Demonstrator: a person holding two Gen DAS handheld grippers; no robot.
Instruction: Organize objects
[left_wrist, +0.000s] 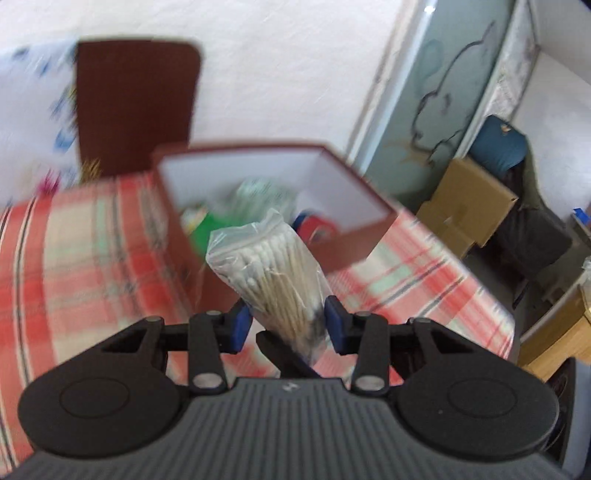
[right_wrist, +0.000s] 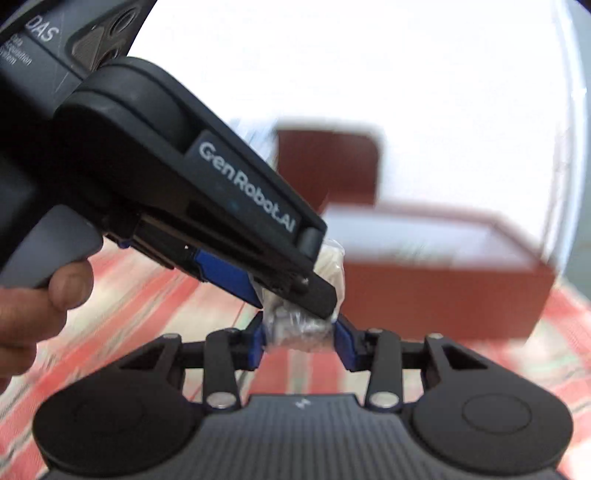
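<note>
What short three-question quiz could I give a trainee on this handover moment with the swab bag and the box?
1. True or false: the bag of cotton swabs is already inside the box.
2. Which grippers clamp the bag? A) left only B) right only C) both
3. Fill in: the box stands on a red checked ____.

Key: 1. False; the bag is held short of the box. 2. C; the left gripper and right gripper each pinch it. 3. Cloth.

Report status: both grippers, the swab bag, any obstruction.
Left gripper and right gripper both shut on cotton swab bag, mid-handover. Open red box just ahead on plaid cloth. Nothing in the way.
</note>
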